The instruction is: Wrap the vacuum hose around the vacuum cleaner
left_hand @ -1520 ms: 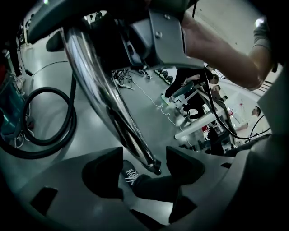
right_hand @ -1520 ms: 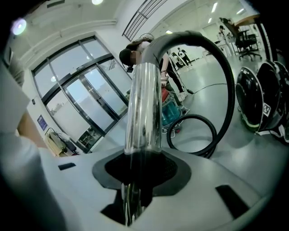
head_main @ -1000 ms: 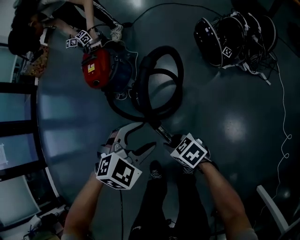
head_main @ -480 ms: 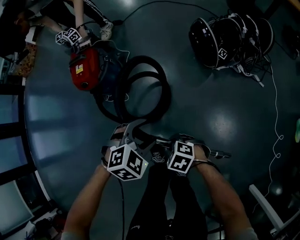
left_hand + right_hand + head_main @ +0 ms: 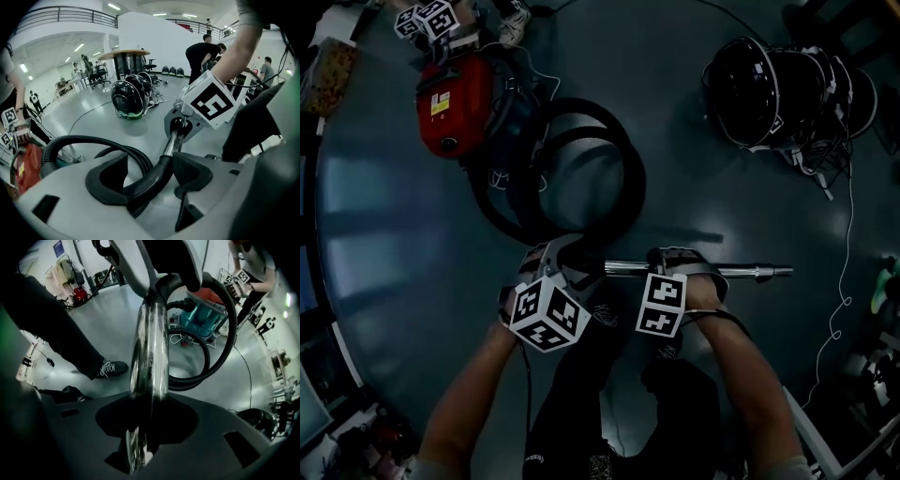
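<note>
On the dark grey floor in the head view, upper left: red and teal canister vacuum cleaner (image 5: 450, 98), with a black ribbed vacuum hose (image 5: 633, 192) looped in coils beside it. Below the coils, left gripper (image 5: 555, 261) and right gripper (image 5: 677, 264) side by side along a level, shiny chrome wand tube (image 5: 750, 272).

In the left gripper view: jaws clamped on the hose's smooth black curved handle (image 5: 150, 180).

In the right gripper view: jaws closed tight on the chrome tube, cleaner beyond.

Likely trouble: slick tube sliding through the pads, or stiff coils springing open, if swung round too fast.
</note>
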Available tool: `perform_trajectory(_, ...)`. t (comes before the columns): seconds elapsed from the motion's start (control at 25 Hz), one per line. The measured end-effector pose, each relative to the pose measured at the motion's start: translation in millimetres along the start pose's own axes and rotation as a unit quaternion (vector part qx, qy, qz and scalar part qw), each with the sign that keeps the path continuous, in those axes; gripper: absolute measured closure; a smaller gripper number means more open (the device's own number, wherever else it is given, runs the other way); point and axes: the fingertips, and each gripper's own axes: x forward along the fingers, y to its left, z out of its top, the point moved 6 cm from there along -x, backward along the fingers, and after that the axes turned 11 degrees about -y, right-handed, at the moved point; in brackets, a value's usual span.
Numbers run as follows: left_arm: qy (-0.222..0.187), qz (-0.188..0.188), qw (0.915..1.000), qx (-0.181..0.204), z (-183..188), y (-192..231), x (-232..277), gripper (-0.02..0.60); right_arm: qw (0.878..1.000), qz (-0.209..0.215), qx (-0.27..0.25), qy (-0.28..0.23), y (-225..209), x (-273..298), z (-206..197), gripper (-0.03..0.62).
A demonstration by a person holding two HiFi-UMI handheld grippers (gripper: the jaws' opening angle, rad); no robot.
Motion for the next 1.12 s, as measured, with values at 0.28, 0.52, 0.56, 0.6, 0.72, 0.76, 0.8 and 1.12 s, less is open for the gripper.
perform_trajectory(0.28,0.040,0.036,0.9983,0.021,-88,8,71,0.278,0.992,-0.033,-0.116,0.041,-43,82,-27,0.467)
perform_trajectory(0.52,0.025,0.064,0.9972,-0.030,-153,20,131,0.278,0.979,-0.060,-0.188,0.048,-71,153,-46,0.467)
perform_trajectory(0.56,0.023,0.068,0.9967,-0.039,-161,24,139,0.278,0.978,-0.062,-0.194,0.048,-76,165,-49,0.467)
perform_trajectory(0.6,0.022,0.070,0.9963,-0.046,-168,27,147,0.278,0.977,-0.063,-0.200,0.049,-79,176,-52,0.467)
perform_trajectory(0.72,0.031,0.070,0.9959,-0.048,-190,32,167,0.278,0.975,-0.064,-0.210,0.044,-86,208,-59,0.467)
perform_trajectory(0.76,0.035,0.071,0.9959,-0.044,-196,33,172,0.278,0.974,-0.064,-0.213,0.041,-88,217,-61,0.467)
perform_trajectory(0.8,0.040,0.072,0.9957,-0.041,-203,34,178,0.278,0.974,-0.064,-0.215,0.040,-89,226,-62,0.467)
perform_trajectory(1.12,0.102,0.083,0.9883,-0.077,-252,42,205,0.279,0.966,-0.070,-0.248,0.036,-89,286,-56,0.466)
